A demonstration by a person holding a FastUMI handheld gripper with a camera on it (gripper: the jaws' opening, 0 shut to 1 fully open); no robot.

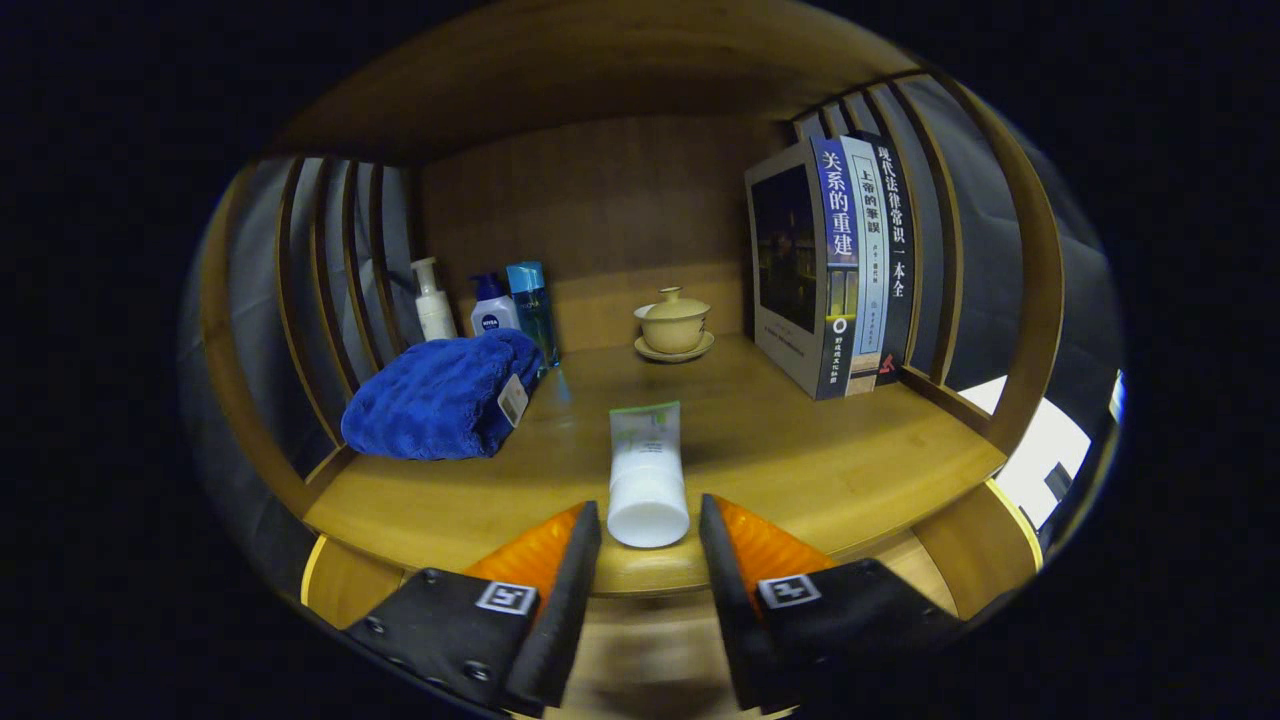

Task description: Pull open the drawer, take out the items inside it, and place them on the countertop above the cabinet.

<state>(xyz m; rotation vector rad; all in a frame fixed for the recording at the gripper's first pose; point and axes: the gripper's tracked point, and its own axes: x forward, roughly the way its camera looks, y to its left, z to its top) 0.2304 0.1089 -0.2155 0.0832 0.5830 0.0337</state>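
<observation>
Because the gripper [650, 525] fingers stand apart, touching nothing, the white tube [647, 478], lying toward twelve o'clock on the countertop [800, 470], may roll off.

Countertop [800, 450] is smooth satin wood. Tube [647, 480] looks matt plastic. Towel [440, 395] at its left edge is fuzzy cloth. My claw's [650, 545] fingers: matt black w/ glossy orange.

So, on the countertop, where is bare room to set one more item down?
Bare wood lies between the tube and the books, before the cup. Crowded by the towel and bottles. The open claw flanks the tube's cap.
</observation>
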